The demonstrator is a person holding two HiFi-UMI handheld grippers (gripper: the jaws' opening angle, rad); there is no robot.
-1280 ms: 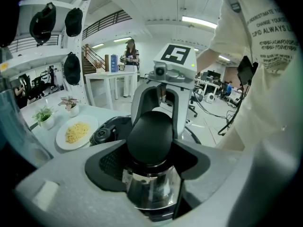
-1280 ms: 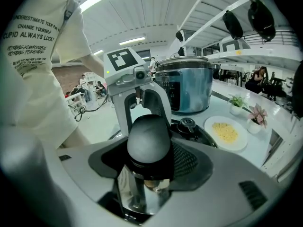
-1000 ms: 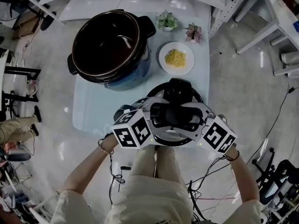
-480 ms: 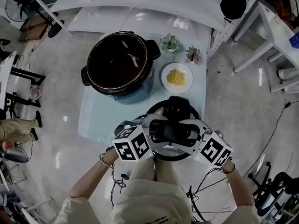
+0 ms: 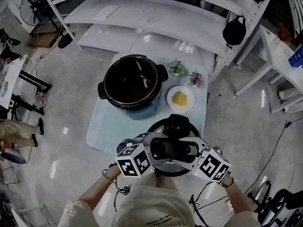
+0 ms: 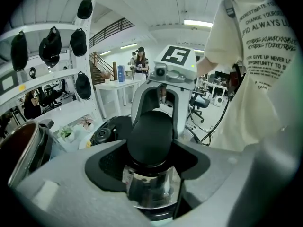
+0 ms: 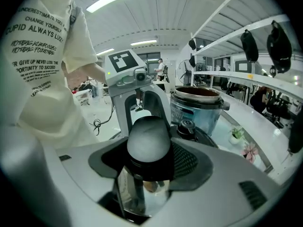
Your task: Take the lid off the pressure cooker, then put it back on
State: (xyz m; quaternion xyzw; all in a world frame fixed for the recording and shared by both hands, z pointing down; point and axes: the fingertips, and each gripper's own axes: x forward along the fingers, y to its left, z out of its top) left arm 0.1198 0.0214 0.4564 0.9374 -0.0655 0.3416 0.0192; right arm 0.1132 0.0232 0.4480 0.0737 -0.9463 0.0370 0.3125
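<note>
**Lid lifted off the counter, ready to go back on the cooker**

The left tongs (image 5: 157, 148) and right tongs (image 5: 191, 151) stay clenched on opposite ends of the lid's (image 5: 189, 128) black handle (image 5: 174, 149). Over the last second they have raised it above the counter's (image 5: 104, 126) near right corner. The pressure cooker (image 5: 132, 82) stands open toward the far left corner, so refitting looks like the step now beginning.

Open cooker (image 5: 132, 82), dark inside, stands upright; its round black lid (image 5: 177, 124) is off, at its 5 o'clock.
</note>
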